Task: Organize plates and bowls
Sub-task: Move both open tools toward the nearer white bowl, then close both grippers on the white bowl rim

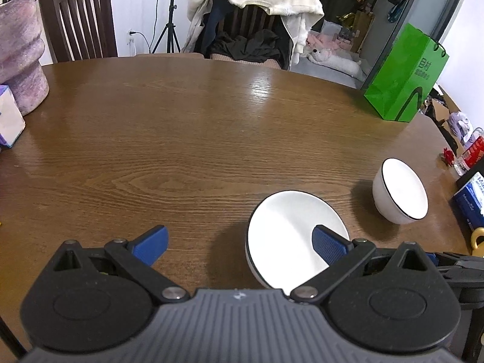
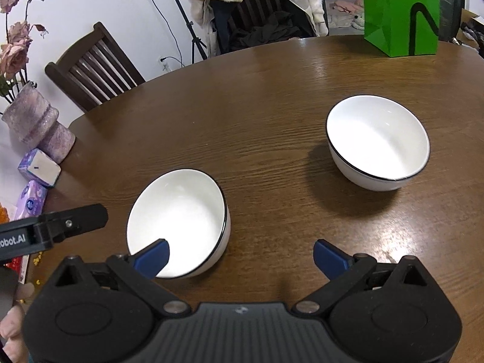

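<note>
Both grippers, left gripper [image 1: 239,246] and right gripper [image 2: 240,255], hung spread and empty over the desk [image 2: 272,96], since near bowl [image 2: 178,222] at lower centre and far bowl [image 2: 378,140] at right stood apart, unstacked.

Open tabletop ahead, clutter only at the edges

The wooden table [image 1: 181,127] lies bare across its middle and far side. Two white bowls, the near bowl [image 2: 178,220] and the far bowl [image 2: 378,142], stand well apart with clear wood between. A green bag [image 1: 405,75], a vase [image 1: 21,57] and tissue packs [image 2: 39,168] line the rim.
</note>
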